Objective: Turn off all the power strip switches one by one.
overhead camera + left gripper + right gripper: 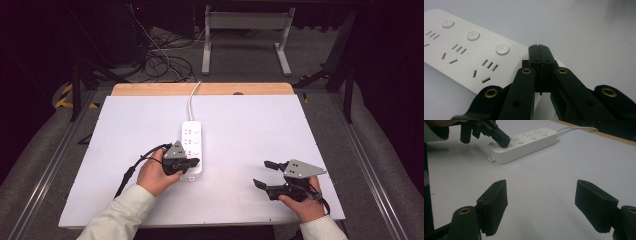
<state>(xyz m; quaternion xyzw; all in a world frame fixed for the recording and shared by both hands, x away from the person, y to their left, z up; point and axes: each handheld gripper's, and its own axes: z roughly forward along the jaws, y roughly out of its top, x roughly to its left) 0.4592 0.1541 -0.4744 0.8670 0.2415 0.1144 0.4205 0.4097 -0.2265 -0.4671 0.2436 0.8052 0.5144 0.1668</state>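
A white power strip (pixel 191 140) with three round buttons and three socket groups lies in the middle of the white table, its cord (pixel 191 100) running to the far edge. My left gripper (pixel 195 162) is shut, jaws pressed together with nothing between them, tips down at the strip's near end. In the left gripper view the shut tips (pixel 539 47) sit just past the nearest button on the strip (pixel 461 50). My right gripper (pixel 261 173) stands open over bare table at the front right, well apart from the strip. The right gripper view shows its pads (pixel 495 200) wide apart, with the strip (pixel 529 141) and left gripper (pixel 504 142) beyond.
The white table top (pixel 260 125) has a wooden strip (pixel 150 89) along its far edge. Beyond it stand a grey desk frame (pixel 245 30) and tangled cables (pixel 160 55) on the floor. Metal rails run along both sides of the table.
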